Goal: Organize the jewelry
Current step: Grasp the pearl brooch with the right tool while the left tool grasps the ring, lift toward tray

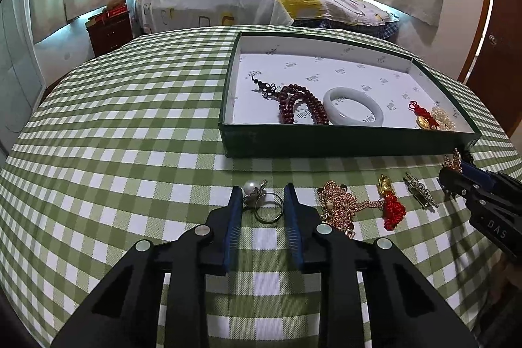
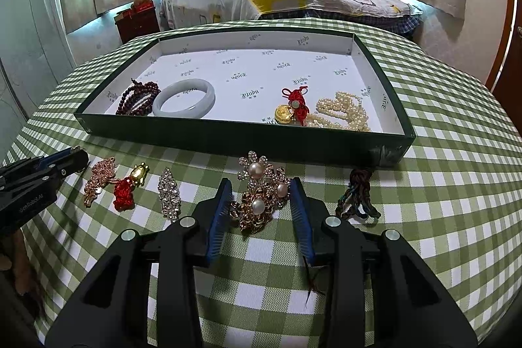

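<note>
Left wrist view: my left gripper point(image 1: 262, 196) jaws stand narrow around the pearl ring point(image 1: 265, 201); squeeze both rim sides evenly. Right gripper point(image 2: 261, 196) jaws narrowly bracket the pearl brooch point(image 2: 261, 196).

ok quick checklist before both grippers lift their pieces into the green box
1. Left gripper straddles the silver ring with a pearl charm: ok; whether the pads press it, cannot tell.
2. Right gripper straddles the gold flower brooch with pearls: ok, firm contact cannot tell.
3. Shallow dark green box with white printed lining has bare floor in the middle: ok.
4. White jade bangle and pearl strand lie off to the sides: ok.
5. Pink rhinestone chain close beside the left gripper's right finger, may snag: cannot tell.
</note>
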A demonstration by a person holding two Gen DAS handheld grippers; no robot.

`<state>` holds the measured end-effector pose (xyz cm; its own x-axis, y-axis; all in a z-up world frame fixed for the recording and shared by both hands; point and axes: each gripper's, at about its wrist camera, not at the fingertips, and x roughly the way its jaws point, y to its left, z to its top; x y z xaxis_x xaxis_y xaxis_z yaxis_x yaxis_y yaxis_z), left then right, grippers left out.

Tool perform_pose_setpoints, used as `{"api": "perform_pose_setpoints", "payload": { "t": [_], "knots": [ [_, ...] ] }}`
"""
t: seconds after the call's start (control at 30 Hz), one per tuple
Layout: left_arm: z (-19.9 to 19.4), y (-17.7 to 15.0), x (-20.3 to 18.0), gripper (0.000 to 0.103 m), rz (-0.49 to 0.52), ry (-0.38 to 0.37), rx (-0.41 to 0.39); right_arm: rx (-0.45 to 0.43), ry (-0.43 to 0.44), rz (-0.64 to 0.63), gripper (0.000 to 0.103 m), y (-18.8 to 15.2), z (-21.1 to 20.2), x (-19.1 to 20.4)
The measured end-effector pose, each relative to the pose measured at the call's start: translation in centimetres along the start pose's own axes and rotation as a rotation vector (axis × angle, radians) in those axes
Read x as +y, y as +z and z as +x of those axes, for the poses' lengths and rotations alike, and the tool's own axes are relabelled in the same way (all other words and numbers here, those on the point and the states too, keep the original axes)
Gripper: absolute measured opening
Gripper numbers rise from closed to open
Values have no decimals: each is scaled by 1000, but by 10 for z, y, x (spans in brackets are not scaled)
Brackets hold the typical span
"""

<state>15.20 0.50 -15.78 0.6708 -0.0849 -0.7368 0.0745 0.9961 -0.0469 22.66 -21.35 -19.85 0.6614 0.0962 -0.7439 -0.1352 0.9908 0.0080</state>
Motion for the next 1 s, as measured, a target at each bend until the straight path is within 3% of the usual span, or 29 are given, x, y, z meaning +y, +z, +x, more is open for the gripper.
{"api": "perform_pose_setpoints", "payload": {
  "t": [0.17,0.23,0.3,1.0],
  "knots": [
    [-1,0,0,27,-1,0,-1,-11,7,1,31,3,-1,5],
    [-1,0,0,27,-1,0,-3,-21,20,-5,20,6,-2,7],
    [-2,1,1,27,-2,0,-6,-23,19,-15,17,6,-3,9],
    [-16,7,0,27,-5,-4,-43,-49,54,44,17,6,-17,-2]
  ]
}}
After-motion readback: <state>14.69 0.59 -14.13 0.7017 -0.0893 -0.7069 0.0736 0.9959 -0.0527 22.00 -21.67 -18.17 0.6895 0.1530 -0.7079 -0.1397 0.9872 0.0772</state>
